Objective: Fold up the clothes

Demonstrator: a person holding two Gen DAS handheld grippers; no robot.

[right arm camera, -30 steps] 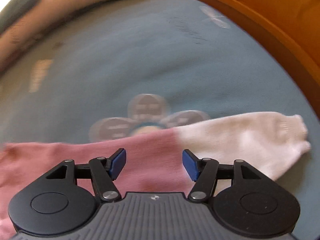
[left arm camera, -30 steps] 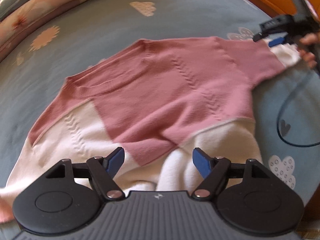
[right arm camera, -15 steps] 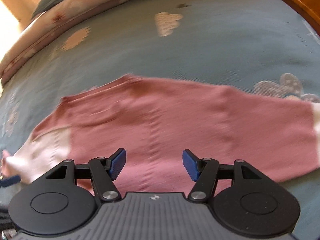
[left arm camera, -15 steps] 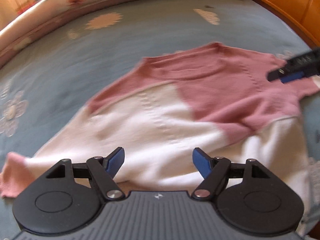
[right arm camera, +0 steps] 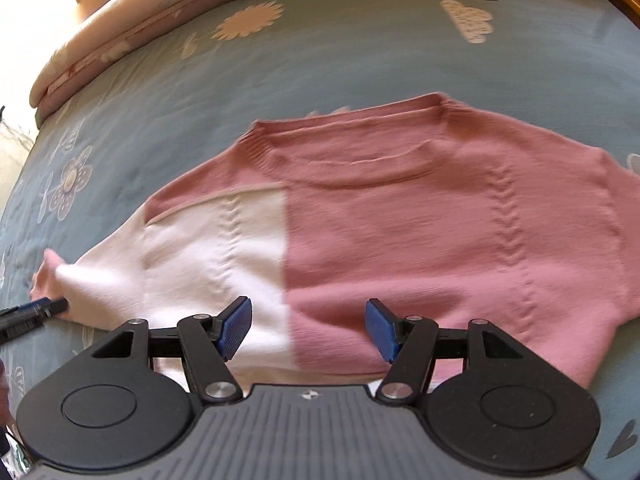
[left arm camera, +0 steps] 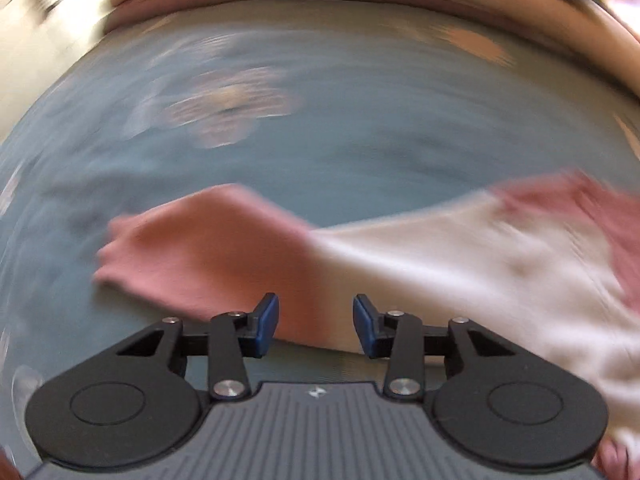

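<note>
Change on the left side first: points now at one sleeve (left arm camera: 208,248) of the sweater (right arm camera: 400,220), no longer at the body as a second ago. Lies flat on the bed (right arm camera: 360,52), pink cuff toward 9 o'clock, white part running toward 3 o'clock. Closing at this moment, the jaws of the left gripper (left arm camera: 315,322), much narrower than a half second ago, with the sleeve seen in the gap between the blue pads. Not yet pressing on the cloth, as far as can be judged.

On the right side, also a shift: looks now over the whole front of the sweater, spread out with the neck at 12 o'clock and the hem at 6 o'clock, instead of over the other sleeve as before. Spread wide and empty, the jaws of the right gripper (right arm camera: 308,326), unchanged in width, above the hem where white meets pink.

Probably means the start of the first fold: left sleeve about to be taken and brought over the body.

Hard to make out: left wrist view strongly blurred, so contact of pads with sleeve not certain. Cut off at 3 o'clock in the right wrist view, the other sleeve. Hidden under the right gripper body, the middle of the hem.
</note>
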